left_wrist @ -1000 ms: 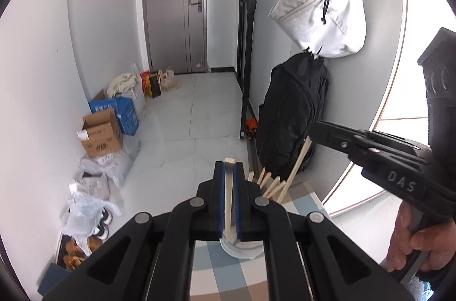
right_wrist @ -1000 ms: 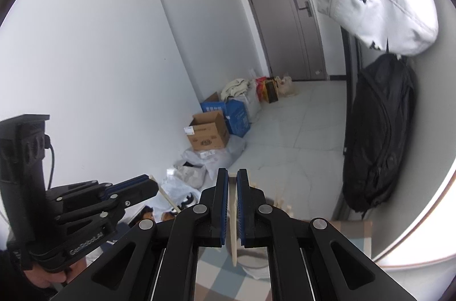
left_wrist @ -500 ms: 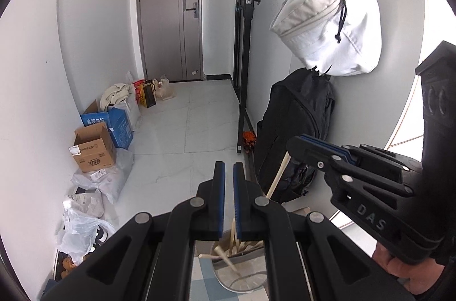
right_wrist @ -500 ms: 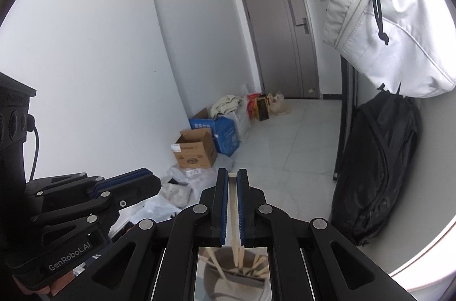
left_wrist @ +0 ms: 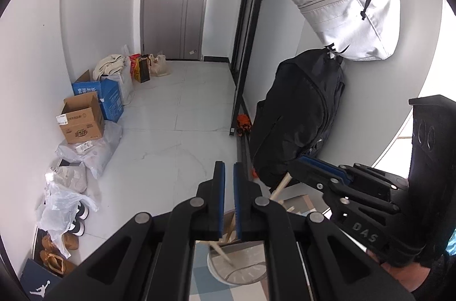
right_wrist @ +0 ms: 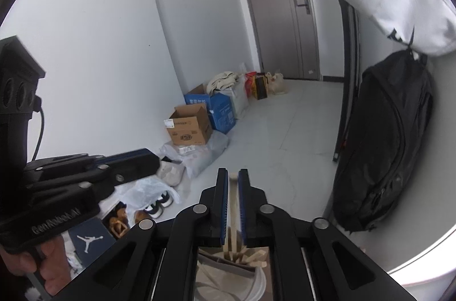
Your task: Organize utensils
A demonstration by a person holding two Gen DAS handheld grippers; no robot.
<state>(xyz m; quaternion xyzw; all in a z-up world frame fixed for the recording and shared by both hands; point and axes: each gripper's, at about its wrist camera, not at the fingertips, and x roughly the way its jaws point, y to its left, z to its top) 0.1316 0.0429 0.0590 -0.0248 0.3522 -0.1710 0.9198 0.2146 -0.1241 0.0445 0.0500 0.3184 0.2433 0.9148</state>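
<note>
Jaws of the right gripper point(right_wrist: 233, 181) have just been opening, a wooden stick point(right_wrist: 234, 204) still between them above the white cup point(right_wrist: 258, 284) at lower centre. Left gripper point(left_wrist: 227, 172) jaws are together, empty.

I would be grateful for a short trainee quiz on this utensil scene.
1. What stands between the pads of the right claw? A: a wooden stick. B: a metal spoon. C: nothing.
2. True or false: the white bag hangs below the black backpack.
3. Which container sits below the left claw?

Key:
1. A. The jaws have just been opening, with the stick between them.
2. False. The bag hangs above the backpack.
3. The white cup.
</note>
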